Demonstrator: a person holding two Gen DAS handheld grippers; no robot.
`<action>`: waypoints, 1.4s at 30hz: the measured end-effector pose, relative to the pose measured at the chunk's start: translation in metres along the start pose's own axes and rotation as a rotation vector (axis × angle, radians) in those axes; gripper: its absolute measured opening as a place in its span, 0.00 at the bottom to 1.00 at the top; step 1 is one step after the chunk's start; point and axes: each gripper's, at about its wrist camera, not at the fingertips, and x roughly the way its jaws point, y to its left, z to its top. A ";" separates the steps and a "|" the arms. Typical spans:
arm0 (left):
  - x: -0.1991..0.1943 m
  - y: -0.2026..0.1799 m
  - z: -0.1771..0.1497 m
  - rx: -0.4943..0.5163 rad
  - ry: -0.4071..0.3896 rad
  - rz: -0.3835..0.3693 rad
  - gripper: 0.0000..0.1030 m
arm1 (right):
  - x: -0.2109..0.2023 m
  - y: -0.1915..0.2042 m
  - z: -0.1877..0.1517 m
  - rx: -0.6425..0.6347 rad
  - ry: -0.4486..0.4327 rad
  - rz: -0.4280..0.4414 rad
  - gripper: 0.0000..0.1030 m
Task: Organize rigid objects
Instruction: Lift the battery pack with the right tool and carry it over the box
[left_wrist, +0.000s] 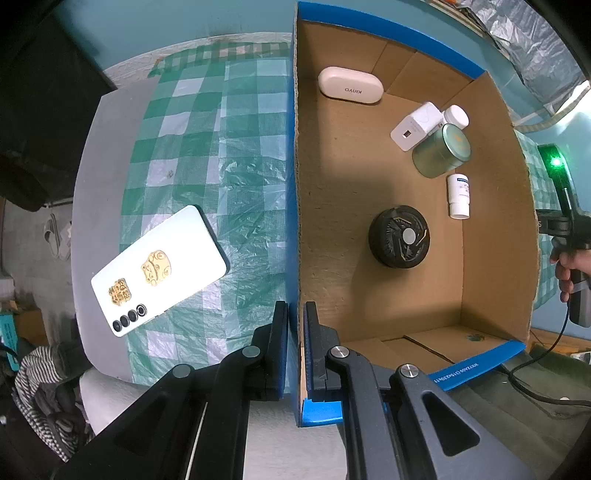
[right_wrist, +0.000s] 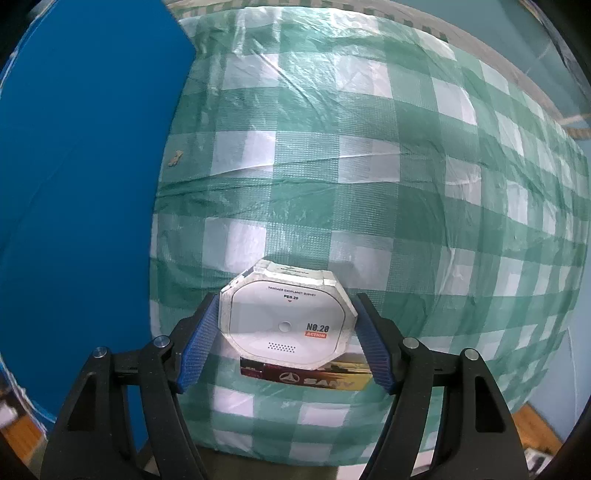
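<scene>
Your left hand-held gripper (left_wrist: 295, 325) is clenched on the side wall of the cardboard box (left_wrist: 491, 206) at bottom centre. Your right hand-held gripper (right_wrist: 284, 328) is released, its pads beside the white octagonal case (right_wrist: 286, 319) at lower centre on the table (right_wrist: 369, 184).

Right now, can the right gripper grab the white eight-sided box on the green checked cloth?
Probably yes. The right gripper points down with a blue pad on either side of the white eight-sided box. Nothing blocks it. The box rests partly on a dark flat pack, so that might shift.
</scene>
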 end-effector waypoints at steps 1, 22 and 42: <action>0.000 0.000 0.000 0.000 0.000 0.000 0.06 | -0.001 0.000 -0.001 -0.008 -0.001 -0.002 0.70; 0.001 -0.001 -0.003 0.009 -0.001 0.006 0.06 | -0.093 0.021 0.003 -0.196 -0.116 0.014 0.70; -0.004 -0.002 -0.004 0.012 -0.010 0.009 0.06 | -0.142 0.111 0.029 -0.485 -0.201 0.017 0.70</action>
